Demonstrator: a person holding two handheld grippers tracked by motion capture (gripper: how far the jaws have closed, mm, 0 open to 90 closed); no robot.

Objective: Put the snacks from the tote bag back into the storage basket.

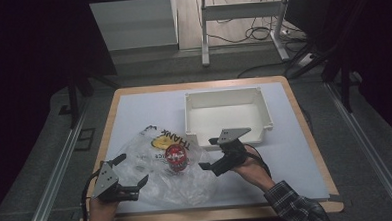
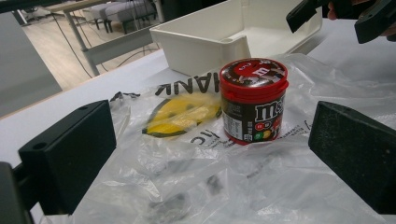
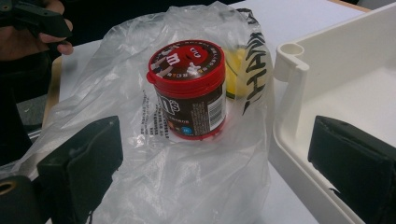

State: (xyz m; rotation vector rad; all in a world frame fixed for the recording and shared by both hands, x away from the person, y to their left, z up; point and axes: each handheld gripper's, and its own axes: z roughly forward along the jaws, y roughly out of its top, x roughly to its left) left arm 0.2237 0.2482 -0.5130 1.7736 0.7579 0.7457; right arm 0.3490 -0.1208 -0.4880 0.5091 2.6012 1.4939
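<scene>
Candy jar (image 1: pixel 176 157), red-lidded, stands upright on the crumpled plastic bag (image 1: pixel 156 167) at table centre; rigid, light, likely slick-walled, so best pinched across the label below the lid. Right gripper (image 1: pixel 212 153) at its 3 o'clock and left gripper (image 1: pixel 132 172) at 8 o'clock both gape empty. White bin (image 1: pixel 228 115) sits at 1 o'clock.

Black grippers, grey three-cornered plates; plaid sleeve (image 1: pixel 298 206).

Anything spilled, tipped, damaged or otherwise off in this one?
Nothing spilled or damaged. The candy jar stands upright, red lid on, atop the crumpled plastic bag, which lies loose and wrinkled beside the empty white bin. Both the left gripper and right gripper are open, apart from it.
</scene>
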